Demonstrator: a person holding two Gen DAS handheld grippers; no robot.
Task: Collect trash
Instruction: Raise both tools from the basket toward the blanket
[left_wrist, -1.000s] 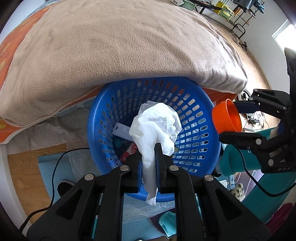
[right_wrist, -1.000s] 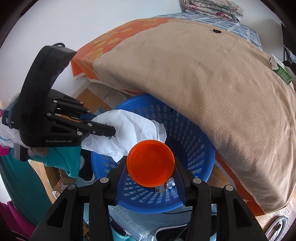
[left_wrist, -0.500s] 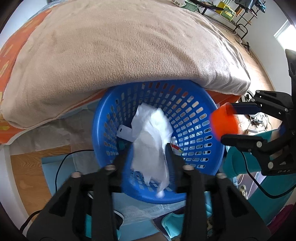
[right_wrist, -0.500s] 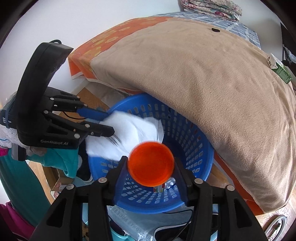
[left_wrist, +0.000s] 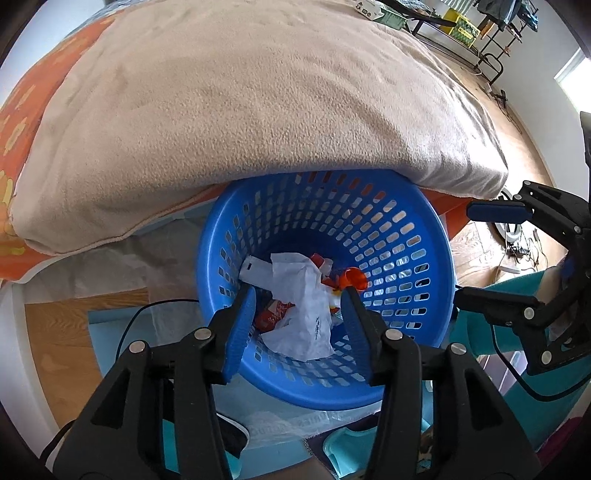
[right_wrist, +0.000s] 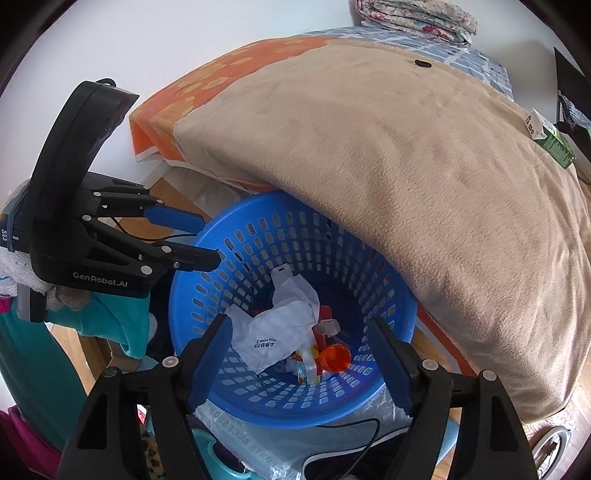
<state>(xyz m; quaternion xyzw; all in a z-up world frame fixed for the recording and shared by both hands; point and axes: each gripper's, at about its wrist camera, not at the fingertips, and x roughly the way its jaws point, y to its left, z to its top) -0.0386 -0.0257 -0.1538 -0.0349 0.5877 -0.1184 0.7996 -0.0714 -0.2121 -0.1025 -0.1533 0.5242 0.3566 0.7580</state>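
A round blue slotted basket (left_wrist: 406, 236) (right_wrist: 258, 236) stands on the floor against the bed. Inside lie a crumpled white plastic bag (left_wrist: 303, 306) (right_wrist: 280, 332), an orange cup (left_wrist: 354, 278) (right_wrist: 335, 357) on its side, and red and white wrappers (left_wrist: 273, 312). My left gripper (left_wrist: 299, 295) is open and empty above the basket's near rim; it also shows in the right wrist view (right_wrist: 207, 240). My right gripper (right_wrist: 301, 328) is open and empty over the basket; it shows at the right of the left wrist view (left_wrist: 491, 254).
A bed with a beige blanket (left_wrist: 258, 92) (right_wrist: 424, 166) overhangs the basket's far rim. Teal cloth (right_wrist: 110, 321) and clear plastic packaging (right_wrist: 266, 439) lie on the wooden floor near me. A black cable (left_wrist: 140, 314) runs left of the basket.
Both grippers opened. The white bag dropped from the left one and the orange cup from the right one; both now lie in the basket.
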